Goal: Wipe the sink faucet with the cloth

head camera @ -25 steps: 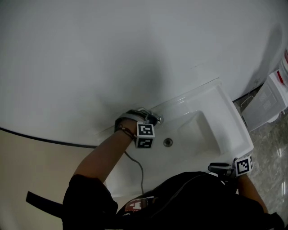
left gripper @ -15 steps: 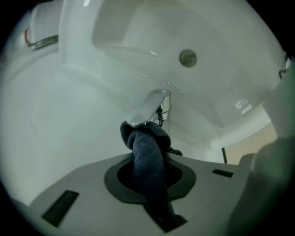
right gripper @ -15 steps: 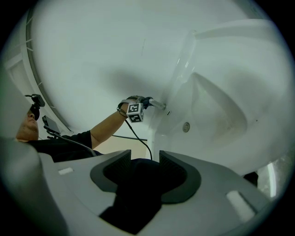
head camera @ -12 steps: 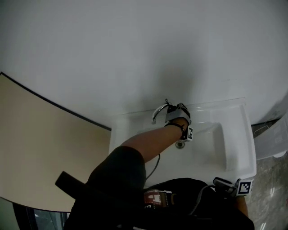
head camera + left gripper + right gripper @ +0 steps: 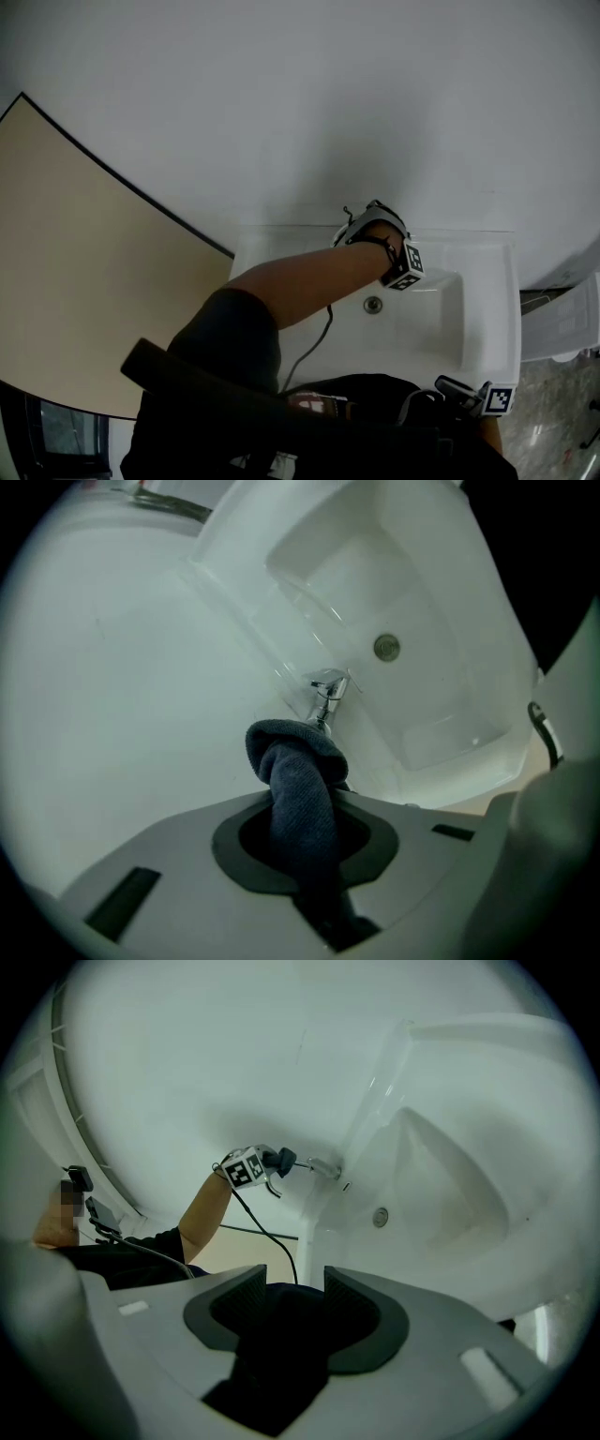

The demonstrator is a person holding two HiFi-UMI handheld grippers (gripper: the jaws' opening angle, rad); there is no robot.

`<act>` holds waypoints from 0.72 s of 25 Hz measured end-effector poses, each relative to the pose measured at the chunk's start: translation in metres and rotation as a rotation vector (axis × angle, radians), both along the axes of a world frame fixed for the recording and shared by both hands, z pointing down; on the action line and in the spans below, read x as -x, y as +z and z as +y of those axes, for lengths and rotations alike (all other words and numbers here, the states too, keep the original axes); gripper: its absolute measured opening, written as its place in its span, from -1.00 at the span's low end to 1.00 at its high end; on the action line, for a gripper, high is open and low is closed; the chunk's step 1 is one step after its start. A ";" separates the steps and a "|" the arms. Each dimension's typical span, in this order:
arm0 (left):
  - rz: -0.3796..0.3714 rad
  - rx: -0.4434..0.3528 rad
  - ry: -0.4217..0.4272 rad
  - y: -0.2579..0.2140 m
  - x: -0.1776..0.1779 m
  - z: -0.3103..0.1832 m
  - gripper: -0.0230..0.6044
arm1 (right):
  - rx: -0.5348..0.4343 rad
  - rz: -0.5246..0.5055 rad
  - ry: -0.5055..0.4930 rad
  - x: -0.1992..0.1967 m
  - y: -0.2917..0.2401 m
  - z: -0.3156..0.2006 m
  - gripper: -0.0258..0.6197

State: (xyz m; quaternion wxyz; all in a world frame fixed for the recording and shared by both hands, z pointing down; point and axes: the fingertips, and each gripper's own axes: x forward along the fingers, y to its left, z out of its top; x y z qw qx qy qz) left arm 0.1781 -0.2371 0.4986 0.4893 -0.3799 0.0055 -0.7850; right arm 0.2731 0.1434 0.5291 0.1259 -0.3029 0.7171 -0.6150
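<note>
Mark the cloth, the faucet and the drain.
cloth (image 5: 298,771): left gripper view, on its bunched upper fold.
faucet (image 5: 328,688): left gripper view, on its chrome body.
drain (image 5: 386,648): left gripper view, on its round metal centre.

White sink (image 5: 489,274) — faucet (image 5: 328,690) at rim

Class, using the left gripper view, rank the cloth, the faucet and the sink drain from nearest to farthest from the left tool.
1. The cloth: clamped between the jaws of the left tool, sticking out ahead.
2. The faucet: just beyond the cloth's end, at the back edge of the sink.
3. The drain: farther on, up and right, in the sink's floor.
</note>
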 end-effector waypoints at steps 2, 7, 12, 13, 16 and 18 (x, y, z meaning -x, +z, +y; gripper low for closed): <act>0.088 0.057 -0.052 -0.015 0.006 0.005 -0.77 | 0.004 0.005 -0.014 0.006 0.000 -0.003 -0.35; 0.269 0.164 -0.166 -0.047 0.033 0.009 -0.77 | -0.007 0.004 -0.055 0.021 -0.005 -0.014 -0.35; 0.635 0.340 -0.295 -0.060 0.062 0.007 -0.77 | -0.020 0.016 -0.094 0.034 -0.005 -0.021 -0.35; 0.726 0.386 -0.328 -0.061 0.067 0.009 -0.77 | -0.015 0.016 -0.098 0.037 -0.005 -0.022 -0.35; 0.949 0.481 -0.419 -0.063 0.081 0.014 -0.77 | -0.007 0.020 -0.119 0.050 -0.007 -0.025 -0.35; 1.038 0.517 -0.451 -0.061 0.084 0.014 -0.77 | -0.004 0.025 -0.127 0.056 -0.006 -0.027 -0.35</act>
